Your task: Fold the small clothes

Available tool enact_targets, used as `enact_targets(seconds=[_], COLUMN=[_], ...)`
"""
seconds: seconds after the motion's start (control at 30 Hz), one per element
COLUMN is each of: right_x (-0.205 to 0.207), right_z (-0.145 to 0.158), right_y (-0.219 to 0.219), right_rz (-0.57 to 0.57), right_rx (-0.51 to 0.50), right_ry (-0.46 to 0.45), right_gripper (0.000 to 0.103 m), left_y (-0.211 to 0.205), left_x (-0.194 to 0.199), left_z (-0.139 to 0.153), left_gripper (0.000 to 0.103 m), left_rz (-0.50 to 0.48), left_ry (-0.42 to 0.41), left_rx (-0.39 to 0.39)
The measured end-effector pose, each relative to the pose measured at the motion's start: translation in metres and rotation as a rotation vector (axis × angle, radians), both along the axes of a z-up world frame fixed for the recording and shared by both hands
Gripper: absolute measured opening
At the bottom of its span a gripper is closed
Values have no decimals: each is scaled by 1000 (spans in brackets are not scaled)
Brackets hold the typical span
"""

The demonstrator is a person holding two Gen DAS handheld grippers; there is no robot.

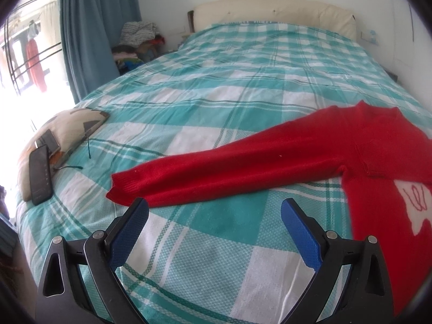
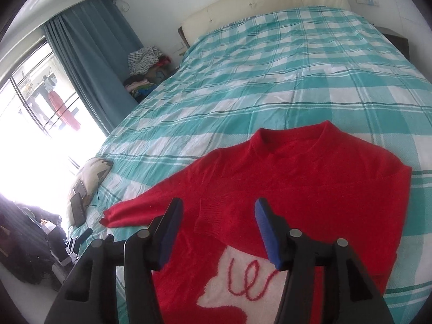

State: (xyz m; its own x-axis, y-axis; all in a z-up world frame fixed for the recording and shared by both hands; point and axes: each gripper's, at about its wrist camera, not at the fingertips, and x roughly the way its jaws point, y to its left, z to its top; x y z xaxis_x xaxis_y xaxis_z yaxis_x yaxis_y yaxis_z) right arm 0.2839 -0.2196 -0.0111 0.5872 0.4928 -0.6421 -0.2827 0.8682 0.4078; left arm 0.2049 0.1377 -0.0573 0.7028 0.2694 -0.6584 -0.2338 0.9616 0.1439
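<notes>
Your fuzzy red knit sweater lies flat on the teal-and-white checked bedsheet, one sleeve folded across its chest. Your left gripper and right gripper both gape apart, holding nothing.

Home bedroom, plaid-covered bed, curtain

A checked bedspread, a cushion bearing a phone, blue curtains.
</notes>
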Motion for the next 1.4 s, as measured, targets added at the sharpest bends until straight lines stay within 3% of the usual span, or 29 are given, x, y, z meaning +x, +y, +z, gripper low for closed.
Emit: enact_targets(seconds=[0.3, 0.47, 0.6, 0.67, 0.83, 0.93, 1.1, 1.27, 1.4], right_x=[-94, -127, -133, -134, -131, -130, -133, -132, -132], right_z=[-62, -89, -94, -94, -103, -105, -107, -107, -107], right_y=[-151, -199, -204, -200, -191, -187, -189, -189, -190], right_rz=[-358, -504, -531, -539, -543, -535, -538, -540, -542], right_rx=[-256, -335, -327, -357, -432, -456, -442, -440, -432], right_ry=[-48, -68, -70, -86, -67, -67, -70, -69, -70], right_gripper=[62, 63, 66, 73, 78, 82, 84, 86, 87], left_y=[-12, -21, -27, -31, -40, -41, -33, -25, -25], left_x=[8, 7, 7, 8, 7, -1, -14, -10, -5], left_z=[-17, -23, -27, -30, -41, -45, -52, -56, -59], left_gripper=[100, 100, 100, 100, 100, 100, 102, 102, 103], left_rz=[-45, -63, -85, -98, -146, -169, -174, -165, -146], left_ry=[84, 102, 122, 135, 169, 141, 85, 102, 123], left_rx=[-14, 28, 55, 68, 106, 116, 58, -18, -28])
